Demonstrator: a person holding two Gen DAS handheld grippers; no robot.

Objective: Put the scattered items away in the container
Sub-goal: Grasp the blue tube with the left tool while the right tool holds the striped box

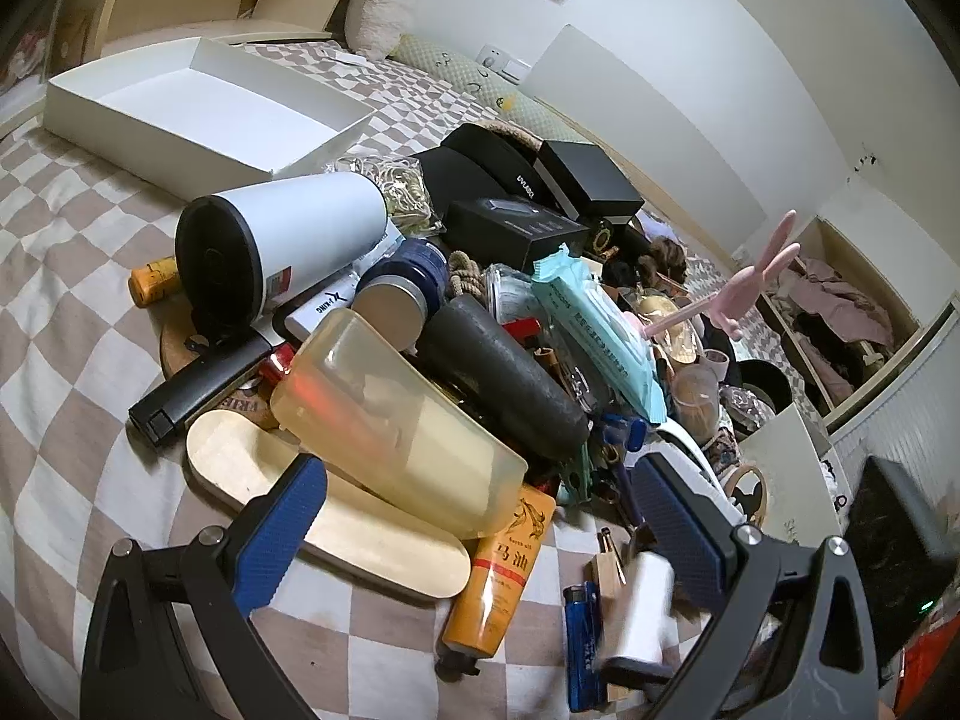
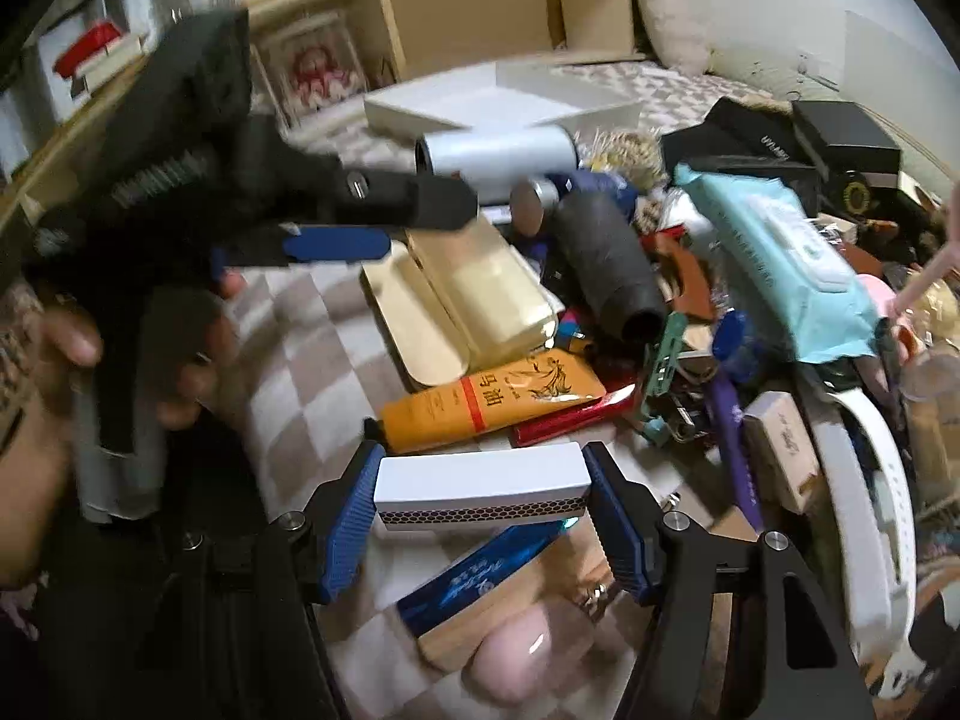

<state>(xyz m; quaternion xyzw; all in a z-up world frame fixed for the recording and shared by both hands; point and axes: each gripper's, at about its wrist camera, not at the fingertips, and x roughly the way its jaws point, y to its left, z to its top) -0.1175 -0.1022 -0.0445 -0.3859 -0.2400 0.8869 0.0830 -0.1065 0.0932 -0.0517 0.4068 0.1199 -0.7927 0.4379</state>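
Right now my right hand-held gripper (image 2: 483, 495) pinches a white matchbox (image 2: 480, 483) by its two short ends, just above the pile's near edge. The grip is narrow, so the matchbox could swivel or drop onto the blue lighter (image 2: 480, 570) below. My left hand-held gripper (image 1: 474, 516) stands spread and empty over the translucent plastic case (image 1: 396, 420), partly blocking my way. The white tray (image 1: 198, 102) lies empty on the checkered bed (image 1: 78, 252) beyond the white tumbler (image 1: 282, 246); open bedding lies left of the pile.
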